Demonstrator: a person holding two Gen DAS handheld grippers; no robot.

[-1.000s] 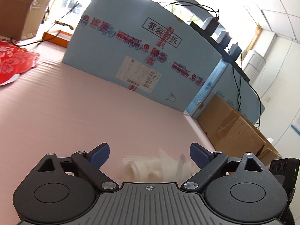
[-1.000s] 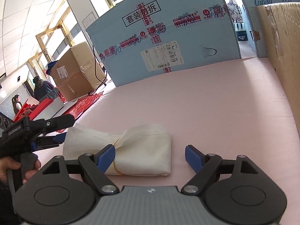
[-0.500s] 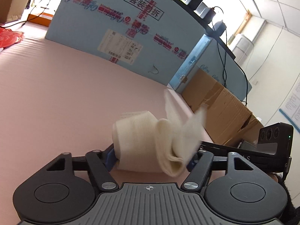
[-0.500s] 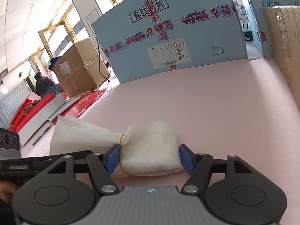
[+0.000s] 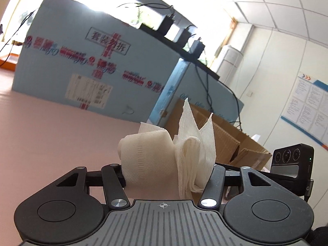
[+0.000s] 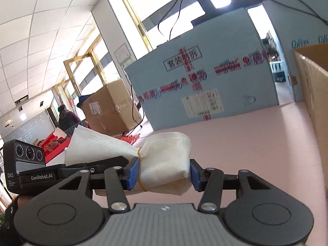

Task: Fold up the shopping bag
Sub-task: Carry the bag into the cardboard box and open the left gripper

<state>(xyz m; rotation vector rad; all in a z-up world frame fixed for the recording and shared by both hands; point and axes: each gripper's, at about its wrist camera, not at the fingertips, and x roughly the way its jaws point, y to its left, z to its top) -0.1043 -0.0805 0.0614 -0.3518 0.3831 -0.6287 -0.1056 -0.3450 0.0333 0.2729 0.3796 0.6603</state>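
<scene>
Our left gripper (image 5: 167, 171) squeezes one end of the shopping bag (image 5: 155, 160). We have just been closing its jaws, and now they press on the white bundle from both sides. Our right gripper (image 6: 165, 172) squeezes the other end of the same bag, and its jaws have just been closing too. Its blue pads (image 6: 132, 173) push into the soft cloth.

We see the bag folded up into a fat white roll. A thin yellow rubber band (image 6: 140, 170) goes around it, just beside the right gripper's left pad. The bag sits up off the pink table (image 5: 51, 135), held between our two grippers. In the left wrist view, loose pointy flaps of the bag stick up toward 12 o'clock.

From the right gripper, our other gripper shows at 9 o'clock, with a black camera block (image 6: 24, 165) on it.

Farther out, a big blue box (image 6: 205, 90) with red writing stands on the table at 12 o'clock. A brown cardboard box (image 5: 221, 141) sits at 2 o'clock from the left gripper. Another brown box (image 6: 108, 110) stands at 10 o'clock from the right gripper, and a person (image 6: 66, 119) stands far behind it.
</scene>
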